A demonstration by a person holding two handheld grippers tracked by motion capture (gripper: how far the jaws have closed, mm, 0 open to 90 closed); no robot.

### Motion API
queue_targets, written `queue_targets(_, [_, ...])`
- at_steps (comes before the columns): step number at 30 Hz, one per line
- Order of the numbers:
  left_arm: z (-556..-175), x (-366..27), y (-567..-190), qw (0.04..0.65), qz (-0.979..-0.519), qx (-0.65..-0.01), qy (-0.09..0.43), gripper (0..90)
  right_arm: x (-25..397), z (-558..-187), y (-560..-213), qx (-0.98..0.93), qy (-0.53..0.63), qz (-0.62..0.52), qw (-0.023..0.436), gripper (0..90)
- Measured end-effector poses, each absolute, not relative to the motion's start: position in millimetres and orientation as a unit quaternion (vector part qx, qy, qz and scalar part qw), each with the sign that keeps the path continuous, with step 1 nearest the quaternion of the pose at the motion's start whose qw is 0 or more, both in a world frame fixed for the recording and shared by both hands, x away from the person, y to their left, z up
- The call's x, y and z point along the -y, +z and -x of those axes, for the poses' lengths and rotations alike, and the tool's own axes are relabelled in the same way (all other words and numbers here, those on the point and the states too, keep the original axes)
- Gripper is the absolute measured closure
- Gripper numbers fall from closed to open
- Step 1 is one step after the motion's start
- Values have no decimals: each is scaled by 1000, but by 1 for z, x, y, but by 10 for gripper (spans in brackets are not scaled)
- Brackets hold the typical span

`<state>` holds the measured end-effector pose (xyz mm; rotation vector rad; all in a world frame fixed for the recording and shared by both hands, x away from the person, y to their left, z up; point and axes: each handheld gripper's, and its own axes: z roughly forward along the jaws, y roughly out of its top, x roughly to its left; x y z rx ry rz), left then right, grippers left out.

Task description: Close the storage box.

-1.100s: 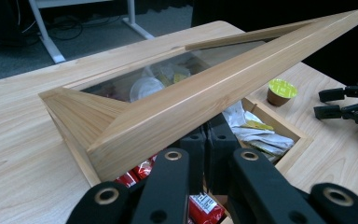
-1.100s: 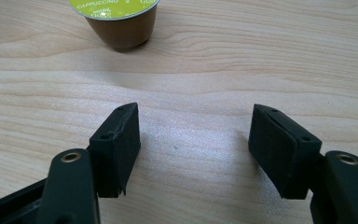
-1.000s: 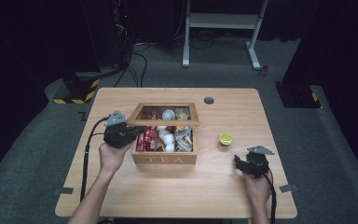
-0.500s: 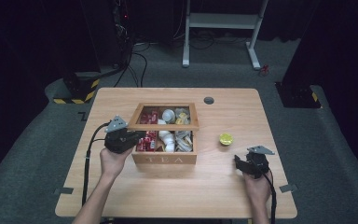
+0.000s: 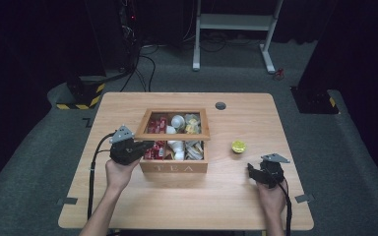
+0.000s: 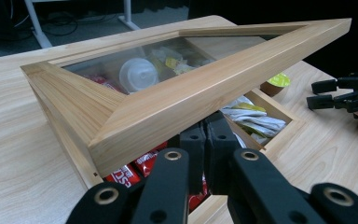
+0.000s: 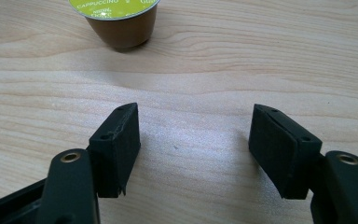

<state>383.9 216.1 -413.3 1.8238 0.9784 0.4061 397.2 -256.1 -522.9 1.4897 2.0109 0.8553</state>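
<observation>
A wooden box marked TEA (image 5: 173, 167) stands mid-table. Its glass-paned lid (image 5: 173, 134) is tilted up off the box. My left gripper (image 5: 145, 145) is at the box's left front corner. In the left gripper view my left gripper (image 6: 207, 135) is shut, its tips under the lid's (image 6: 205, 93) front rail and over red sachets (image 6: 135, 168). A brown capsule with a green top (image 5: 238, 146) sits on the table right of the box. My right gripper (image 5: 252, 171) rests open near it, and the capsule (image 7: 116, 18) lies ahead of my right gripper (image 7: 193, 135), apart from the jaws.
The box holds red sachets (image 5: 156, 125), white capsules (image 5: 177, 120) and tea bags (image 5: 193, 147). A black round grommet (image 5: 220, 105) sits in the table top behind the box. Bare wood (image 5: 202, 201) lies in front of the box.
My left gripper has shifted slightly nearer the box's left front corner, under the lid. The right gripper and the capsule have stayed put.
</observation>
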Motion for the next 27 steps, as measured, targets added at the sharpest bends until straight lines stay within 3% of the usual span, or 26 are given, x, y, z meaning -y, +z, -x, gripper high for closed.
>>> queue_targets(27, [-375, -215, -433, 486, -759, -399, 166, 869, 256, -397, -523, -737, 313, -546, 246, 335])
